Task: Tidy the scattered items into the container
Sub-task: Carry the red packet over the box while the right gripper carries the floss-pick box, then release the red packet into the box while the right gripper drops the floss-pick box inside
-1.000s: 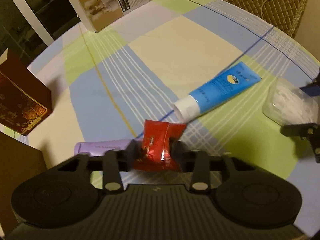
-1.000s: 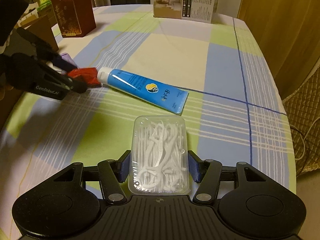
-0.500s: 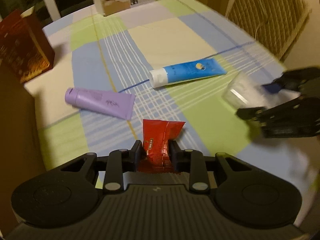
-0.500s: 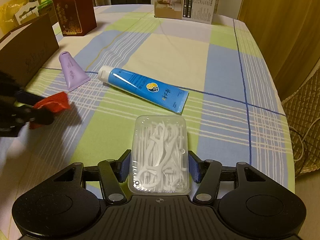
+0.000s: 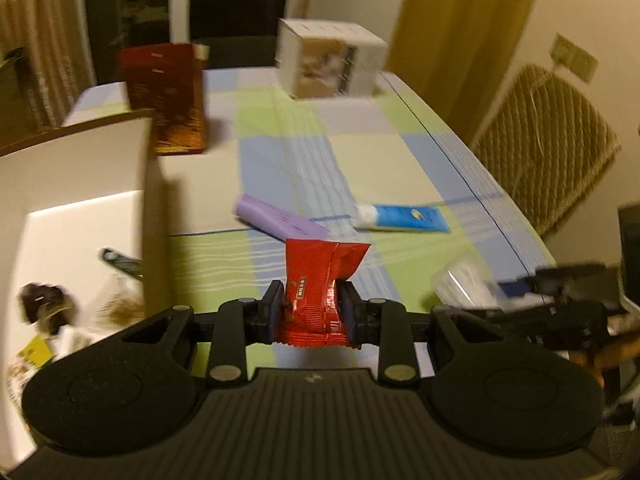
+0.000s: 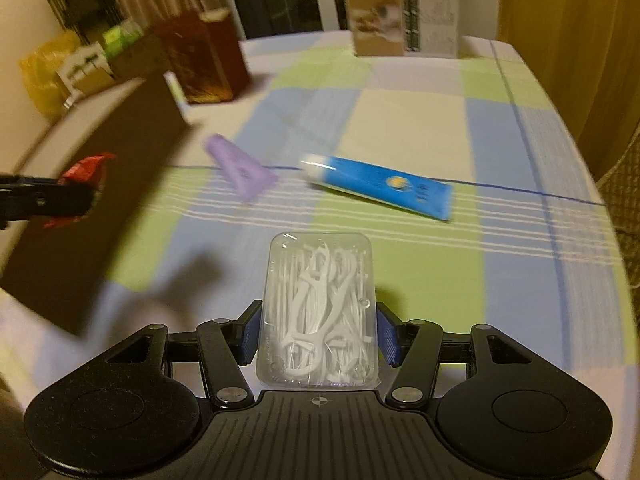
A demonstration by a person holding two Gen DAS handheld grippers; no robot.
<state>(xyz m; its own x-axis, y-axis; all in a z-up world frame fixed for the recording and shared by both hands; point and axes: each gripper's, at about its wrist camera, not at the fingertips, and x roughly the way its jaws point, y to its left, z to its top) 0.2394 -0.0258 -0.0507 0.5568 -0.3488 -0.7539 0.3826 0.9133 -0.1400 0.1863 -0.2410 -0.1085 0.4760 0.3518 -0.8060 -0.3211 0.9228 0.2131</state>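
Observation:
My left gripper (image 5: pixel 311 312) is shut on a red snack packet (image 5: pixel 316 292), held above the table just right of the open cardboard box (image 5: pixel 80 176). Inside that box lie several small items. In the right wrist view my right gripper (image 6: pixel 318 334) is shut on a clear case of white floss picks (image 6: pixel 318 312), lifted over the checked tablecloth. That case (image 5: pixel 460 284) also shows at the right of the left wrist view. A purple tube (image 5: pixel 280 222) (image 6: pixel 240 170) and a blue tube (image 5: pixel 402 218) (image 6: pixel 380 186) lie on the cloth ahead. The left gripper with the red packet (image 6: pixel 80 184) appears beside the box's brown wall (image 6: pixel 100 184).
A dark red carton (image 5: pixel 168 96) (image 6: pixel 200 60) stands beyond the box. A white printed carton (image 5: pixel 330 64) (image 6: pixel 400 20) sits at the table's far end. A wicker chair (image 5: pixel 548 144) stands off the right edge. Bags and clutter (image 6: pixel 72 68) sit behind the box.
My left gripper has lifted the red packet and swung left toward the box, whose inside has come into view. My right gripper has raised the floss pick case off the cloth and turned left.

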